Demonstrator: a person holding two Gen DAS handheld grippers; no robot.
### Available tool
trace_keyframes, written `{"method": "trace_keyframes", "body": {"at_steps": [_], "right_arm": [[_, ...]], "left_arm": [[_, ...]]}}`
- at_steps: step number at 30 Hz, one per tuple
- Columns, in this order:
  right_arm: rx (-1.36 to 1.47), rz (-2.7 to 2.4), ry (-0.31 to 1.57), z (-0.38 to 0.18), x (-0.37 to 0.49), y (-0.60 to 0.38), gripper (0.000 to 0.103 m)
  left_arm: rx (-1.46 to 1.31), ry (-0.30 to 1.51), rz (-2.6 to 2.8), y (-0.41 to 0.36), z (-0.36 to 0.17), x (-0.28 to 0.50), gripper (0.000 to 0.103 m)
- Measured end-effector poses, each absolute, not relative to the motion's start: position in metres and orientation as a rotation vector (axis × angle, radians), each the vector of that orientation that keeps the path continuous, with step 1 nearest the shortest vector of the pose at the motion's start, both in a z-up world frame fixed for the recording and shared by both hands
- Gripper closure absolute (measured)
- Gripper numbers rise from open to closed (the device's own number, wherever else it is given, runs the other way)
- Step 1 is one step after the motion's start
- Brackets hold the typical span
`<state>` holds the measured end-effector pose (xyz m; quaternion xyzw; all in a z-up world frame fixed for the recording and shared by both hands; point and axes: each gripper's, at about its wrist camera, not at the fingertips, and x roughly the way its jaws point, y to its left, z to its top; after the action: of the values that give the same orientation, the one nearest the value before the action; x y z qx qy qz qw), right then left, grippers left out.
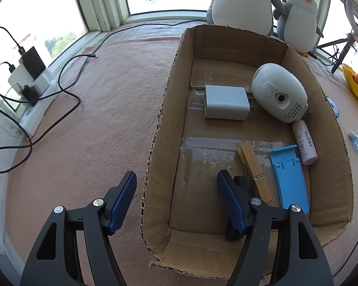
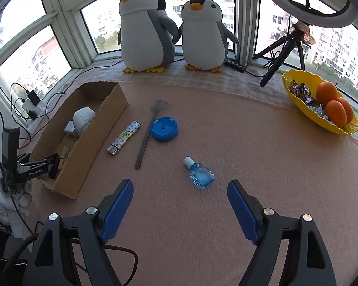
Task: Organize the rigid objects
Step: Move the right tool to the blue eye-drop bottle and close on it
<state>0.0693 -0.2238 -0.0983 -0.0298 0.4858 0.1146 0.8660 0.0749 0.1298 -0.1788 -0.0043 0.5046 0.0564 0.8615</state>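
Note:
A cardboard box [image 1: 164,109] lies on the pink mat and holds a grey charger block [image 1: 224,102], a white rounded device [image 1: 278,93], a pink-white tube [image 1: 305,143], a blue stand [image 1: 290,178] and a wooden clothespin [image 1: 253,169]. My left gripper [image 1: 176,174] is open and straddles the box's left wall, one finger outside and one inside, the pads clear of the wall. My right gripper [image 2: 181,183] hangs open over the mat, just short of a small blue bottle [image 2: 200,175]. A patterned lighter [image 2: 124,138], a spoon [image 2: 148,133] and a round blue case [image 2: 164,128] lie beyond.
Two plush penguins [image 2: 169,26] stand at the window. At the right is a yellow bowl [image 2: 298,100] with oranges and sweets, behind it a ring-light tripod [image 2: 281,50]. A power strip with chargers and cables [image 1: 33,83] lines the left sill.

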Motion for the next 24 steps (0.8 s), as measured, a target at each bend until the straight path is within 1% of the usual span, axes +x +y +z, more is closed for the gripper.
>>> {"method": "trace_keyframes", "body": {"at_steps": [1, 3, 6, 9, 16, 18, 21, 24], "right_arm": [[-0.074, 0.24, 1.033, -0.104, 0.074, -0.225, 0.033], [-0.093, 0.247, 1.07, -0.116, 0.083, -0.229, 0.044], [-0.135, 0.251, 1.124, -0.133, 0.095, -0.23, 0.054], [-0.173, 0.27, 1.17, -0.147, 0.104, -0.228, 0.055], [-0.223, 0.307, 1.202, -0.162, 0.122, -0.226, 0.056], [-0.222, 0.317, 1.218, -0.166, 0.126, -0.225, 0.064], [-0.236, 0.321, 1.238, -0.171, 0.129, -0.222, 0.068], [-0.253, 0.316, 1.253, -0.174, 0.13, -0.219, 0.069]], "left_arm": [[-0.01, 1.059, 0.121, 0.13, -0.179, 0.075, 0.032], [-0.009, 1.058, 0.126, 0.129, -0.179, 0.075, 0.032], [-0.004, 1.057, 0.139, 0.128, -0.178, 0.075, 0.032], [-0.004, 1.06, 0.147, 0.128, -0.178, 0.075, 0.032], [-0.001, 1.06, 0.163, 0.127, -0.178, 0.073, 0.032], [-0.002, 1.058, 0.167, 0.127, -0.178, 0.073, 0.032], [-0.007, 1.06, 0.168, 0.128, -0.178, 0.074, 0.032], [-0.004, 1.061, 0.167, 0.128, -0.178, 0.074, 0.032]]}}
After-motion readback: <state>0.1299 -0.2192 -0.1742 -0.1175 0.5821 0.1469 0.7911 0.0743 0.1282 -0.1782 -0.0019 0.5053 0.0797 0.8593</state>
